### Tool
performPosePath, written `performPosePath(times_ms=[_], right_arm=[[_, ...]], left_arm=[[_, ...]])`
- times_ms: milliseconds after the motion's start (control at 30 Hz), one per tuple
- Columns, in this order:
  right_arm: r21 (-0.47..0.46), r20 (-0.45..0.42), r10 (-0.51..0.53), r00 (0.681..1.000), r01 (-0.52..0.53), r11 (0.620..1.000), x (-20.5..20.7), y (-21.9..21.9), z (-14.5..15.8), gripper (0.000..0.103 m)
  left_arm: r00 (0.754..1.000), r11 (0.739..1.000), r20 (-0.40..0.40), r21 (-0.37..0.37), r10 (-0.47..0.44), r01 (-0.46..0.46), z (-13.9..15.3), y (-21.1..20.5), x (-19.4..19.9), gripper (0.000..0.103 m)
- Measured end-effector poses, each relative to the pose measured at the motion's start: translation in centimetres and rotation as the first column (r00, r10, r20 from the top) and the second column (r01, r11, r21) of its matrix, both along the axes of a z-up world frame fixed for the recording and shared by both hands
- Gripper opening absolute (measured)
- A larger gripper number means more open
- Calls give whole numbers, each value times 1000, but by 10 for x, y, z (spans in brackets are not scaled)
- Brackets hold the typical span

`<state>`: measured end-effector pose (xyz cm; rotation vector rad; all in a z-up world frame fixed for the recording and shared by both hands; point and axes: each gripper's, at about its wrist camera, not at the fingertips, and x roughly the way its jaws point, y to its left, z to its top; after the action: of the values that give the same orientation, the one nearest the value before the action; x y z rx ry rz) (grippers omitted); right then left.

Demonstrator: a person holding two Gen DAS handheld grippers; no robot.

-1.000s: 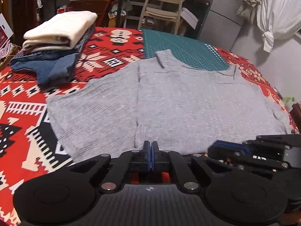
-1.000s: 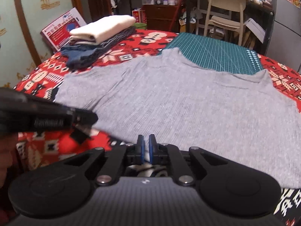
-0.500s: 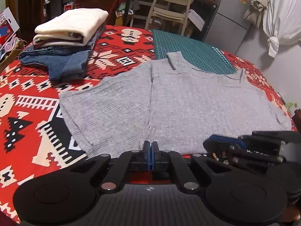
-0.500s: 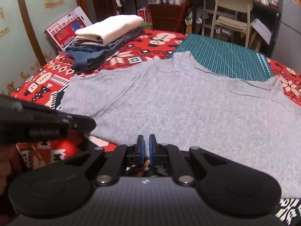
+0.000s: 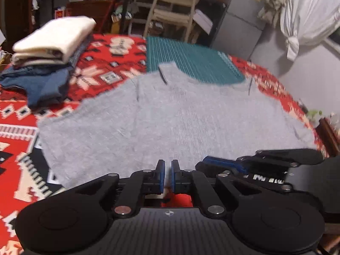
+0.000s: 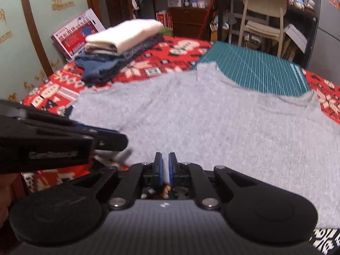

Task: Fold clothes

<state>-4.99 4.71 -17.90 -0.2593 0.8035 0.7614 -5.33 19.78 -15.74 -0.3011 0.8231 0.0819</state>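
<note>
left wrist view: grey knit top [image 5: 180, 116] lies spread, soft and limp; both tools [image 5: 167, 175] [image 6: 164, 167] slightly parted at its near hem, best pinched there.

Green cutting mat [image 5: 191, 63] upper centre on the red patterned cloth [image 5: 19, 114]. Cream chair [image 6: 263, 19] behind, upper right. Printed box [image 6: 74, 31] leans against wall, upper left.

Grey sweater [image 5: 174, 114] ribbed knit; tablecloth [image 5: 17, 127] woven, patterned.
</note>
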Motion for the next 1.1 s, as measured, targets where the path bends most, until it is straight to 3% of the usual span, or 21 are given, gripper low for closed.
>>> performPosePath(times_ms=[200,433,700,833,967,1100], right_arm=[[27,34,-35,999,34,999,-4,-26,17,7],[-26,11,-93,996,93,995,4,-51,3,7],[-12,29,-128,991,128,992,3,-70,15,7],[-31,11,-167,986,167,985,9,-80,5,7],[-35,21,-150,988,151,988,1,-83,6,8],[-9,20,-198,980,198,980,9,-94,13,8]], left_arm=[[999,999,-21,14,-40,40,-7,-13,10,4],[997,996,-41,53,-67,69,-17,-25,18,4],[994,993,-1,41,-113,113,-4,-39,24,4],[990,989,-35,59,-137,139,-17,-52,35,4],[988,986,-37,65,-149,151,-14,-56,30,4],[987,985,-21,69,-159,160,-8,-59,31,4]])
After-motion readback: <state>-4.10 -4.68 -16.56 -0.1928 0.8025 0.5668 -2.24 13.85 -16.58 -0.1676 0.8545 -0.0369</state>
